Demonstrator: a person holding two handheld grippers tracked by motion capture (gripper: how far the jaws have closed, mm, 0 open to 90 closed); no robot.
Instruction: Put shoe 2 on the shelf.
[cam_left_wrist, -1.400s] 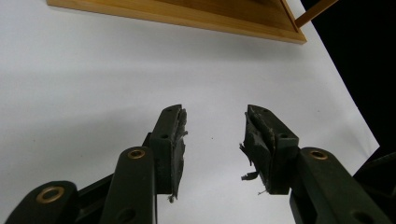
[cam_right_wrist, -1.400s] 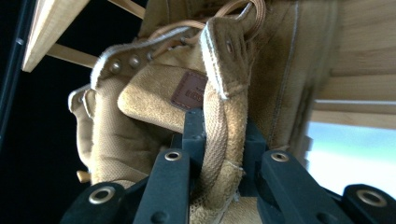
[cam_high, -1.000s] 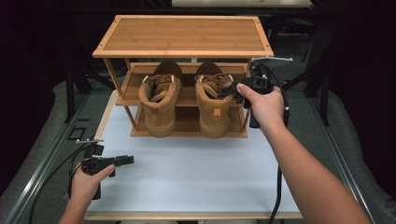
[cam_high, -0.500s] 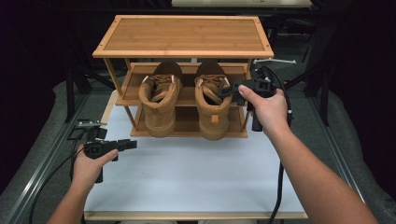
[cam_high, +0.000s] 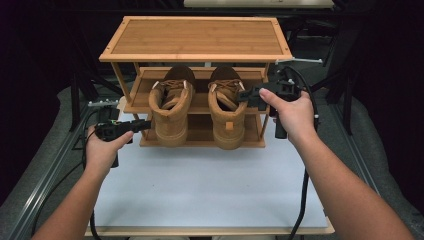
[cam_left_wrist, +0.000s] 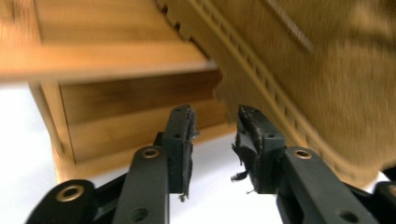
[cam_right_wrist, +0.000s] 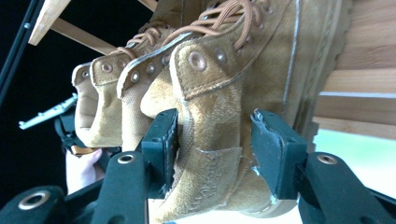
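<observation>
Left tool (cam_high: 142, 125) raised toward left boot (cam_high: 171, 112), heel outward

A shoe rack (cam_high: 195, 37) stood at the far part of the table (cam_high: 210, 195), with its top shelf above two lower shelves. Two boots stood side by side inside the rack, heels toward the person. The left boot (cam_high: 172, 112) was just beside the right boot (cam_high: 227, 115). The left gripper (cam_high: 142, 125) was to the left of the left boot, near its heel, above the table. The right gripper (cam_high: 245, 95) was at the right boot, to its right side, with the back of the collar between the jaws. The near part of the table lay before the rack.
</observation>
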